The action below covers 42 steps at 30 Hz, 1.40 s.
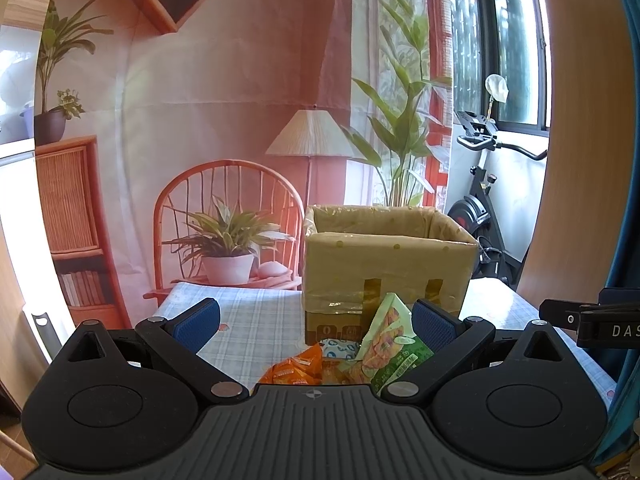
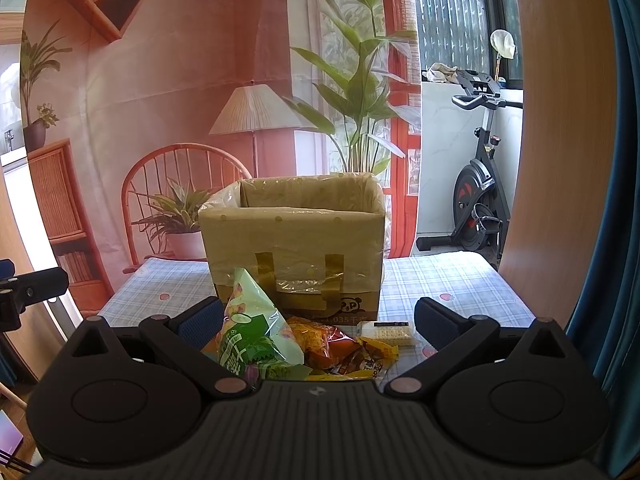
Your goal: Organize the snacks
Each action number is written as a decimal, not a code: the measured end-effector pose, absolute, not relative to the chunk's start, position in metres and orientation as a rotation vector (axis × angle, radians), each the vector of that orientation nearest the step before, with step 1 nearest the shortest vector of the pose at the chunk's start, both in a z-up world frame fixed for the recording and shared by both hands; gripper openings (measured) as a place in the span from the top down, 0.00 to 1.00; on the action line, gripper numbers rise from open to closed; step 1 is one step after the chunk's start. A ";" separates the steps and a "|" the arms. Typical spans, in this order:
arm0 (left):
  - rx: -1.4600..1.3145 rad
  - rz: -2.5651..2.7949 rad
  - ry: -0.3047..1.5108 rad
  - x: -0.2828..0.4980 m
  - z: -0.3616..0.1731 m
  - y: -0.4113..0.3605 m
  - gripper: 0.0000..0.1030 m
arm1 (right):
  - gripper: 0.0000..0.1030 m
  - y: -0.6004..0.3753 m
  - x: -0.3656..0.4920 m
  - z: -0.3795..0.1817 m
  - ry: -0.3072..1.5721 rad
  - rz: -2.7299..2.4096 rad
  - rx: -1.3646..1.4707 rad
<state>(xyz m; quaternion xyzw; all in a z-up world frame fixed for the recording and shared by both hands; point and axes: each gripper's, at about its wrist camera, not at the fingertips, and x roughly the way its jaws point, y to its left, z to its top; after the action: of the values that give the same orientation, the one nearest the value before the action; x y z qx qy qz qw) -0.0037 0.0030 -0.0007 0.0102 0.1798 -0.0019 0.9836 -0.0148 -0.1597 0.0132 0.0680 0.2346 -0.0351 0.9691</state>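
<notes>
An open cardboard box point(image 1: 384, 268) lined with clear plastic stands on the checked tablecloth; it also shows in the right wrist view point(image 2: 294, 248). In front of it lies a pile of snacks: a tall green bag point(image 1: 394, 344) point(image 2: 250, 328), orange packets point(image 1: 298, 368) point(image 2: 320, 340), a small blue-and-white packet point(image 1: 340, 348) and a white biscuit pack point(image 2: 386, 332). My left gripper point(image 1: 316, 326) is open and empty, above and just short of the pile. My right gripper point(image 2: 318, 326) is open and empty, also above the pile.
The table point(image 2: 448, 280) carries a blue checked cloth. A printed backdrop of a room hangs behind it. An exercise bike point(image 2: 480, 200) stands at the back right. A wooden panel point(image 2: 552, 160) and a blue curtain point(image 2: 624, 200) are at the right.
</notes>
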 end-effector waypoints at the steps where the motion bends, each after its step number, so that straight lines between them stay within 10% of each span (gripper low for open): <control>1: 0.021 -0.004 0.363 -0.003 -0.001 0.002 0.00 | 0.00 -0.160 -0.015 0.013 0.474 -0.071 0.137; 42: -0.005 -0.010 0.432 0.044 -0.036 0.004 0.00 | 0.00 -0.172 0.015 -0.035 0.467 -0.029 0.173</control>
<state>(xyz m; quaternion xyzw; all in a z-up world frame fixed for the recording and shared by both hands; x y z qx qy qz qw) 0.0436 0.0042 -0.0364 -0.0023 0.2144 -0.0049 0.9767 0.0146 -0.1720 -0.0346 0.0858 0.2311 -0.0143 0.9690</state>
